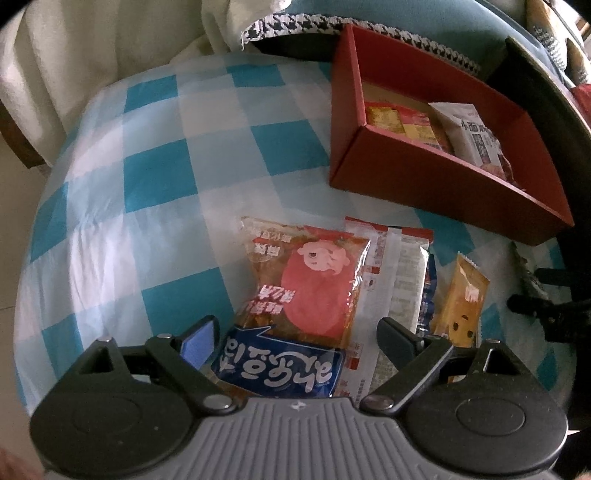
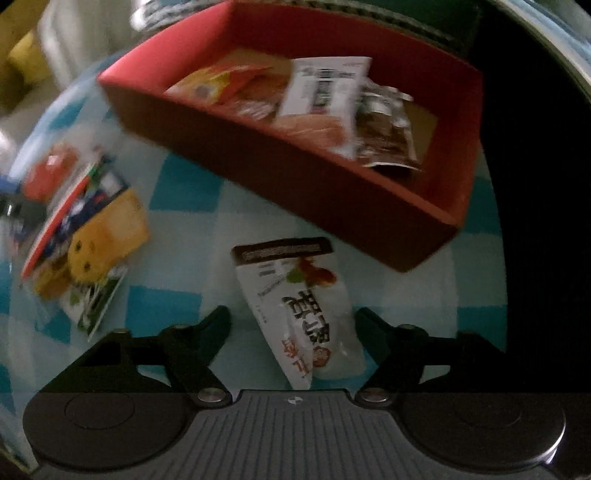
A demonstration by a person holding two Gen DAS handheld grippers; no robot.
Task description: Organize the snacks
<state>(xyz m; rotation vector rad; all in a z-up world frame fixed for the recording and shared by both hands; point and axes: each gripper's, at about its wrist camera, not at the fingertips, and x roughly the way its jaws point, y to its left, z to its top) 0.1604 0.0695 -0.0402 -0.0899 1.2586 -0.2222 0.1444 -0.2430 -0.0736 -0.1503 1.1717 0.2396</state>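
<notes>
Now | L claw (image 1: pixel 297 338) wide over blue pkt (image 1: pixel 280 369) | R claw (image 2: pixel 293 328) wide astride white pkt (image 2: pixel 299 314)

One red box (image 2: pixel 280 177); three packets inside (image 2: pixel 325 92); about six packets (image 1: pixel 310 288) outside.

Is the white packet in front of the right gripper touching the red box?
Apart. The right wrist view shows checked cloth between white packet and red box.

Surface: blue-and-white checked cloth (image 1: pixel 155 177) spread over a rounded counter.
Behind: cream fabric (image 1: pixel 74 55) in soft folds, and a black-and-white houndstooth trim (image 1: pixel 295 24) on teal upholstery.
Lower left: pale floor (image 1: pixel 14 221).
Light: dim, with dark shadow at right.
</notes>
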